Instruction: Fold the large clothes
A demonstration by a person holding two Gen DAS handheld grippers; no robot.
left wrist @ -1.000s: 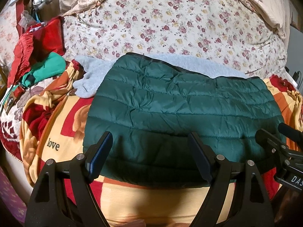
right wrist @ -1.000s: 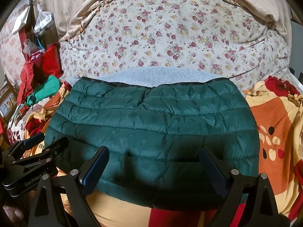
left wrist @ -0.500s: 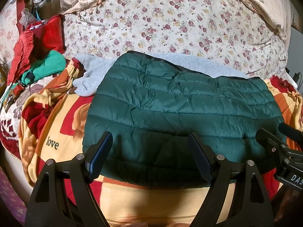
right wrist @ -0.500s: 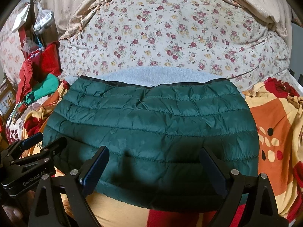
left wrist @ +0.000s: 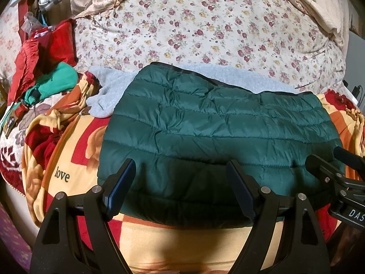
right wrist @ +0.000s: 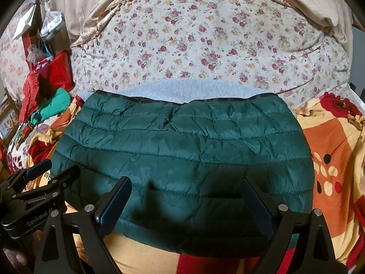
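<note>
A dark green quilted puffer jacket [left wrist: 216, 127] lies folded flat on the bed, over a light grey fleece garment [left wrist: 107, 91]. It also shows in the right wrist view [right wrist: 182, 150], with the grey fleece [right wrist: 189, 89] behind it. My left gripper [left wrist: 180, 182] is open and empty, just above the jacket's near edge. My right gripper [right wrist: 184, 198] is open and empty over the same edge. Each gripper shows at the side of the other's view: the right one [left wrist: 337, 182], the left one [right wrist: 34, 194].
The bed carries an orange, yellow and red blanket [left wrist: 68, 164] with the word "love". A floral quilt [left wrist: 205, 29] is piled behind. Red clothing [left wrist: 45, 52] and a teal garment [left wrist: 57, 80] lie at the left.
Both grippers have drawn back slightly toward me and stay open. The jacket has not moved.
</note>
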